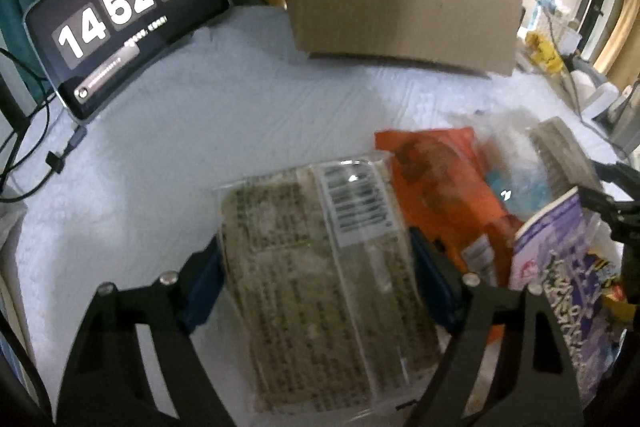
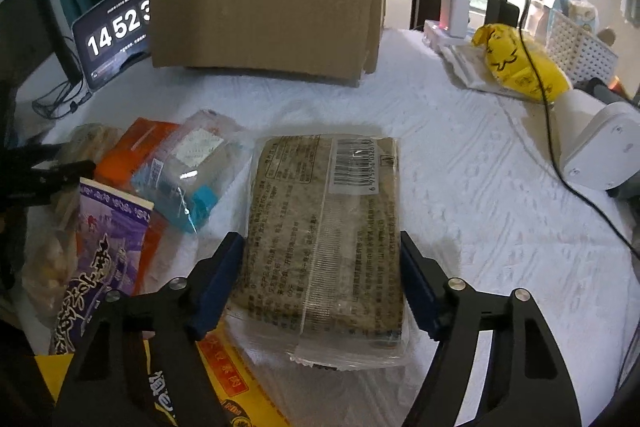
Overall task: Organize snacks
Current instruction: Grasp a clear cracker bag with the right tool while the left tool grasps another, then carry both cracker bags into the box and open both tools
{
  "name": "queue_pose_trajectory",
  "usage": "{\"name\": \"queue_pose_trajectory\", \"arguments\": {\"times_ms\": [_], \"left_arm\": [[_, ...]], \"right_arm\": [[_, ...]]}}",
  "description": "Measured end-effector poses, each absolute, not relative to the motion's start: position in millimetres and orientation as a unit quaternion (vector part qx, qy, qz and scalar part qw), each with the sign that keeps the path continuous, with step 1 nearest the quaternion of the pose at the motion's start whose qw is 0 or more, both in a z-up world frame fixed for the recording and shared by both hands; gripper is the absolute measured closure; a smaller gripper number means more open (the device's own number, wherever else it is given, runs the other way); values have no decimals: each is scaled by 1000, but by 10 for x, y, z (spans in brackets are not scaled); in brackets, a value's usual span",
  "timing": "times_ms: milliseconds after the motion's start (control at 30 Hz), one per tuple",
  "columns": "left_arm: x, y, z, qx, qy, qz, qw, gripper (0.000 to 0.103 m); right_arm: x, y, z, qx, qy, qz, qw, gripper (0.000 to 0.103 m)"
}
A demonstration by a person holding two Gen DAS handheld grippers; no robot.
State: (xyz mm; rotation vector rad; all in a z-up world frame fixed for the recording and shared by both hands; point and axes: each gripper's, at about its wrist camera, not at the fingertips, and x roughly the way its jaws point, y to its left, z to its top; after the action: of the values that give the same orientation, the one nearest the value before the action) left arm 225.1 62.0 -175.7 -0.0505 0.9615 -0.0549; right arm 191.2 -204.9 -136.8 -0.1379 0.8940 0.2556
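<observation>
White embossed cloth [image 2: 460,187] is spread over the desk, and an open brown cardboard box [image 2: 264,15] is set at its far side. A black tablet with a flip clock reading 14 52 33 [image 1: 120,15] is propped to the left of the box. To the right, a yellow printed bag [image 2: 520,63], a white perforated basket [image 2: 580,47] and a white plastic device [image 2: 600,151] are seen along the desk edge, with black cables trailing across the cloth.

In the right wrist view, a flat clear-wrapped olive-grey snack pack with a barcode label [image 2: 324,243] is gripped by the right gripper [image 2: 322,267]; both blue pads are pressed against its long sides. Whether the pack rests on the cloth or is lifted cannot be told.

In the left wrist view, a similar clear-wrapped olive-grey pack with a barcode label [image 1: 320,259] is framed by the left gripper [image 1: 316,275], whose blue pads are set against its edges, so it is clamped as well.

Beside these, a heap of snacks is piled: an orange foil packet [image 2: 140,151], a clear bag with light-blue contents [image 2: 188,179], a purple printed packet [image 2: 108,247] and a yellow-and-red packet [image 2: 224,387] lying partly under the held pack.
</observation>
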Motion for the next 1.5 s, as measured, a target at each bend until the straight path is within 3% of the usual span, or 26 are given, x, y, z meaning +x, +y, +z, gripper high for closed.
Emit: {"name": "queue_pose_trajectory", "arguments": {"times_ms": [633, 1500], "left_arm": [[2553, 415, -641, -8, 328, -94, 940, 19], [3473, 268, -6, 34, 250, -105, 962, 19]], "right_arm": [[2181, -1939, -397, -71, 337, 121, 931, 26], [2925, -1600, 143, -95, 277, 144, 945, 26]]}}
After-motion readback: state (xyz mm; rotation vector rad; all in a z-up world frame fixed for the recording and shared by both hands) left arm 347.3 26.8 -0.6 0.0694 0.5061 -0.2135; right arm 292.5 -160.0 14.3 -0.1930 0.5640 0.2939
